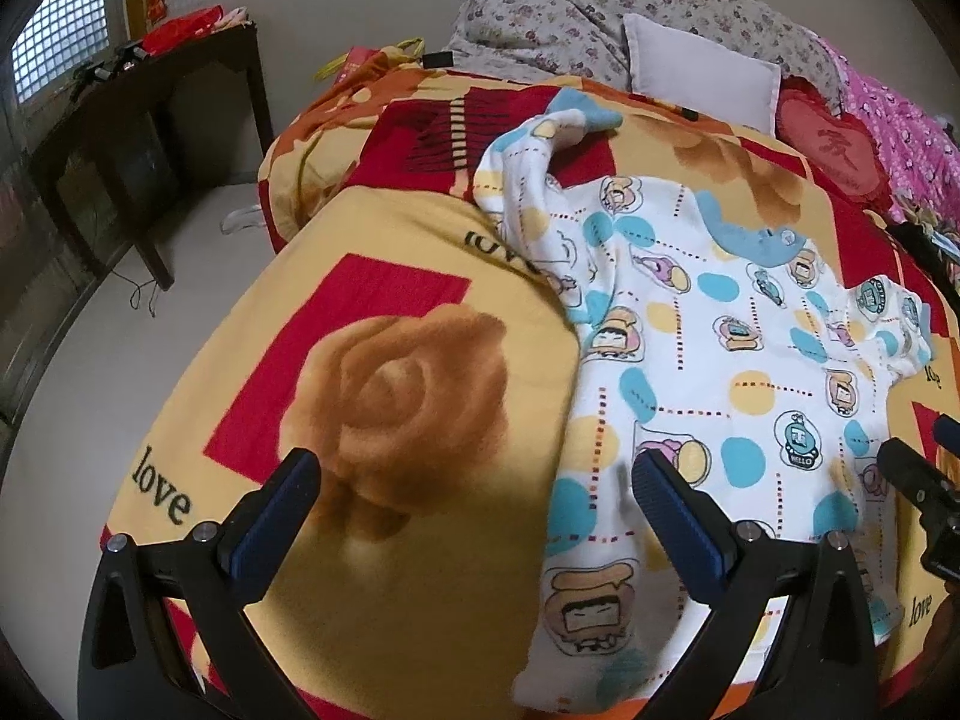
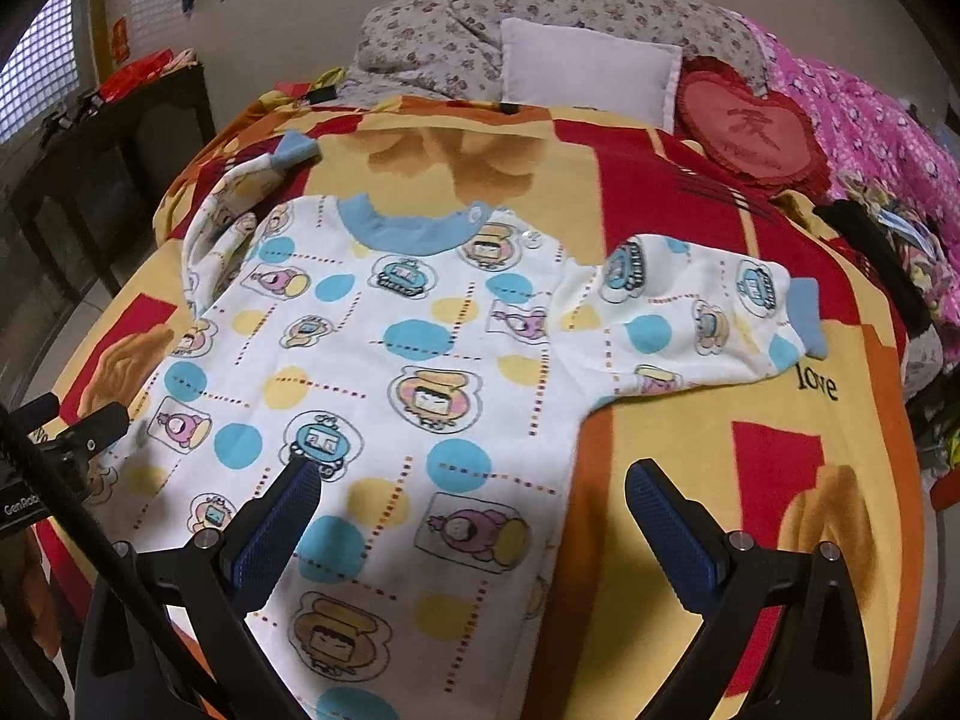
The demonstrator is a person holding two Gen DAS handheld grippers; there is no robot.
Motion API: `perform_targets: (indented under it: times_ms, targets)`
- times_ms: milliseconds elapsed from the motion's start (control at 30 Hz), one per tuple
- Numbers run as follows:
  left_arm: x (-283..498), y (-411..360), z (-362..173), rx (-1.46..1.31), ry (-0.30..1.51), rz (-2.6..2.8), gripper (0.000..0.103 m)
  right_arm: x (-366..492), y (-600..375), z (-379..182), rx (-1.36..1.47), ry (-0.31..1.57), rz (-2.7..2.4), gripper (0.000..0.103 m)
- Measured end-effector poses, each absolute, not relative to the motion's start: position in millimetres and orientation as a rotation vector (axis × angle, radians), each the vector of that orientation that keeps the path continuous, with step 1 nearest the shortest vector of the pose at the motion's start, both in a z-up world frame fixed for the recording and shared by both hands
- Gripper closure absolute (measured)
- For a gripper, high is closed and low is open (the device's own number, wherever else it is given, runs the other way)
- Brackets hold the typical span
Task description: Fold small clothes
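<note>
And here's the small shirt (image 2: 420,336), spread face up on the blanket (image 2: 690,456), a soft white knit dotted with blue and yellow circles, dashed lines and little cartoon figures, with a ribbed blue collar (image 2: 402,228) up at twelve o'clock and small snap buttons just beside it. One sleeve (image 2: 690,312) reaches out flat toward three o'clock, ending in a blue cuff (image 2: 807,318); the other sleeve (image 2: 240,192) is bunched and twisted up at ten o'clock, its cuff lying on the red of the blanket. The right gripper (image 2: 471,504) hangs over the shirt's lower hem side, fingers wide apart, nothing between the ridged blue pads (image 2: 282,516). Over on the left wrist view, the left gripper (image 1: 474,510) is spread just as wide, one finger over the plush rose print, the other over the shirt's (image 1: 690,348) edge at five o'clock, empty too. The blanket (image 1: 372,360) is a fleecy thing, yellow and red blocks, tan roses, the word "love" in black. At the head of the bed, twelve o'clock, a floral quilt (image 2: 540,6) is heaped behind a plain pale pillow (image 2: 588,69), with a red heart cushion (image 2: 750,132) and a pink patterned cover (image 2: 870,120) toward two o'clock. Off at ten o'clock stands a dark wooden table (image 1: 150,90) beside a gridded window (image 1: 54,36), pale floor below.
</note>
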State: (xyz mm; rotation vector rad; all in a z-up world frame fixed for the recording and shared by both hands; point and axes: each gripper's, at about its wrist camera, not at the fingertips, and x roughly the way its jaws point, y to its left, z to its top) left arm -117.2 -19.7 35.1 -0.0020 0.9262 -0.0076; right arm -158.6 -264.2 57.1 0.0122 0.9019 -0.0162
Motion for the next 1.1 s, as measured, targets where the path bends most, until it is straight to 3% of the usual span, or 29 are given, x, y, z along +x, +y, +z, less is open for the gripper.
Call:
perform_targets:
  times_ms: [700, 1100]
  targets:
    - [-101, -21, 45, 0.025, 0.912, -0.015, 0.0, -139, -239, 37, -0.033, 0.955, 0.043, 0.0]
    - [-27, -19, 87, 0.021, 0.842, -0.03, 0.0, -91, -218, 47, -0.06, 0.946, 0.099, 0.0]
